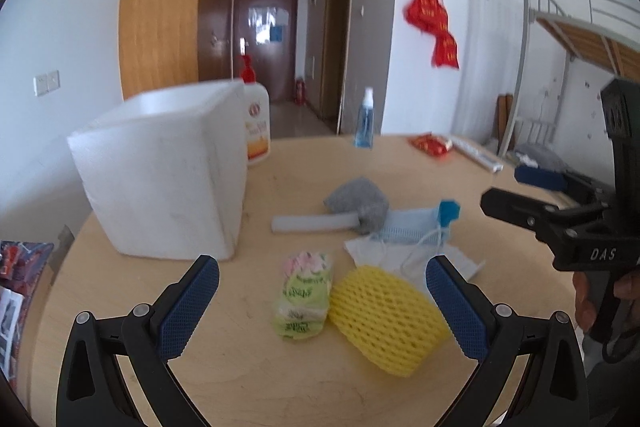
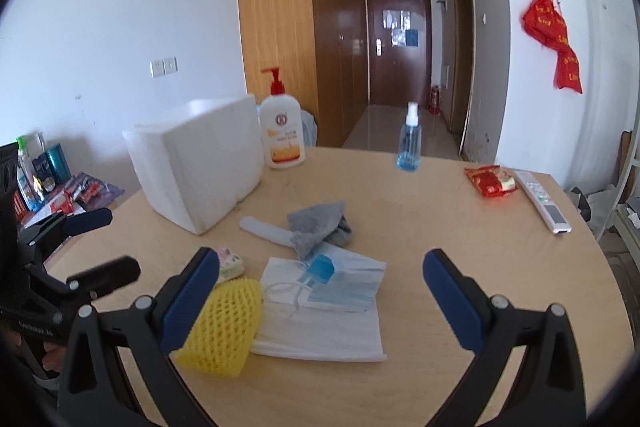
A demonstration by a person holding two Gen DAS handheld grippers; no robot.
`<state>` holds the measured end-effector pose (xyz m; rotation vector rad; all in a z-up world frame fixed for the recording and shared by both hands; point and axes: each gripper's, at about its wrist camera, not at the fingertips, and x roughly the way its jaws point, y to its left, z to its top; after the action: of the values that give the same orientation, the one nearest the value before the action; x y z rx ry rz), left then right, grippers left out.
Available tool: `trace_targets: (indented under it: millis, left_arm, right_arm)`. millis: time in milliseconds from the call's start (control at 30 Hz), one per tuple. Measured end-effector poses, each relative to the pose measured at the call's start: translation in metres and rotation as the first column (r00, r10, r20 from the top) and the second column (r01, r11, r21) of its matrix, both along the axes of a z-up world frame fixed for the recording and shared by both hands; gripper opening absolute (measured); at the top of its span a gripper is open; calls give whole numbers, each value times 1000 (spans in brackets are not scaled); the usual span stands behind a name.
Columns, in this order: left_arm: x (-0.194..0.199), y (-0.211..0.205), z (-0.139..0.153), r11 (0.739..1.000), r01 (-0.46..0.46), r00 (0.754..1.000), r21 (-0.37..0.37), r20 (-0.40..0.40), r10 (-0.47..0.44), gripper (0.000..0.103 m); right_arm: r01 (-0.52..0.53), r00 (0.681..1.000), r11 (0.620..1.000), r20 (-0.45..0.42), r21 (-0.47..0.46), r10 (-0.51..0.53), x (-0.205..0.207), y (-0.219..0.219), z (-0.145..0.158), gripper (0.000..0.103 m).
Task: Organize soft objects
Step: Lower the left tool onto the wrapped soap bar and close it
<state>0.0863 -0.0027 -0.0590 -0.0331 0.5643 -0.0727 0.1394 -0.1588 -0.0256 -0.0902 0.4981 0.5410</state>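
Soft things lie in the middle of the round wooden table (image 1: 280,379): a yellow foam net (image 1: 386,319), a green tissue pack (image 1: 304,301), a grey cloth (image 1: 356,203), a white foam tube (image 1: 312,223) and blue face masks (image 1: 416,227) on a white sheet. A white foam box (image 1: 164,171) stands at the left. My left gripper (image 1: 322,301) is open and empty above the pack and net. My right gripper (image 2: 320,297) is open and empty above the masks (image 2: 340,283); the net (image 2: 224,327) sits by its left finger.
A lotion pump bottle (image 2: 282,127), a blue spray bottle (image 2: 409,141), a red snack packet (image 2: 490,181) and a remote (image 2: 542,201) stand along the table's far side. Clutter lies on a surface left of the table (image 2: 60,183). A bunk bed (image 1: 580,27) stands at the right.
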Motion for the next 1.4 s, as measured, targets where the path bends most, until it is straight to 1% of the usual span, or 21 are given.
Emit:
trace_targets:
  millis: [167, 300, 400, 433, 533, 600, 700, 767, 800, 833, 900, 1000, 1133, 1167, 1300, 1400]
  left_arm:
    - [11, -4, -13, 1000, 22, 998, -2, -52, -22, 103]
    - [21, 0, -17, 1000, 3, 996, 9, -89, -2, 103]
    - [30, 5, -22, 1000, 12, 991, -10, -130, -14, 103]
    - [33, 4, -23, 1000, 15, 990, -5, -140, -16, 103]
    - [39, 4, -27, 1000, 10, 987, 8, -158, -8, 102]
    - [42, 6, -29, 1000, 11, 985, 1, -170, -11, 102]
    - [48, 13, -31, 1000, -14, 982, -8, -188, 12, 100]
    - [53, 17, -33, 1000, -17, 977, -24, -211, 12, 96]
    - [56, 18, -35, 999, -17, 976, -28, -218, 11, 96]
    - [58, 18, -37, 999, -17, 974, -27, -227, 11, 95]
    - [62, 18, -41, 1000, -15, 970, -22, -242, 9, 90]
    - [68, 19, -45, 999, -6, 965, -37, -261, -4, 86]
    - [73, 18, -50, 1000, 0, 961, -24, -278, -6, 82]
    - [74, 18, -51, 1000, 2, 959, -29, -284, -10, 78]
    - [80, 21, -59, 999, -3, 948, -45, -317, -12, 71]
    - [82, 22, -64, 998, -3, 941, -56, -339, -16, 62]
  right_arm:
    - [-4, 999, 999, -37, -40, 3, 14, 8, -11, 103]
    - [-4, 998, 998, -67, -65, -1, 27, 12, -18, 103]
    - [-39, 994, 998, -101, -54, 33, 28, 12, -23, 103]
    - [-46, 993, 997, -109, -55, 39, 29, 12, -25, 103]
    - [-28, 994, 996, -106, -90, 19, 31, 14, -29, 103]
    - [-20, 993, 995, -114, -101, 8, 35, 14, -30, 103]
    - [-20, 992, 993, -122, -119, 6, 40, 15, -32, 102]
    - [-29, 992, 992, -123, -124, 14, 42, 16, -32, 99]
    - [-32, 992, 991, -124, -130, 16, 44, 18, -32, 96]
    - [-34, 992, 990, -126, -136, 17, 46, 20, -32, 95]
    - [-48, 991, 989, -134, -137, 29, 48, 22, -33, 90]
    - [-80, 987, 987, -153, -137, 59, 47, 27, -38, 85]
    - [-86, 982, 986, -179, -144, 59, 50, 30, -46, 83]
    - [-84, 981, 985, -185, -148, 56, 51, 30, -47, 83]
    - [-81, 982, 985, -184, -149, 52, 52, 29, -48, 83]
    - [-81, 981, 985, -186, -150, 52, 54, 29, -48, 83]
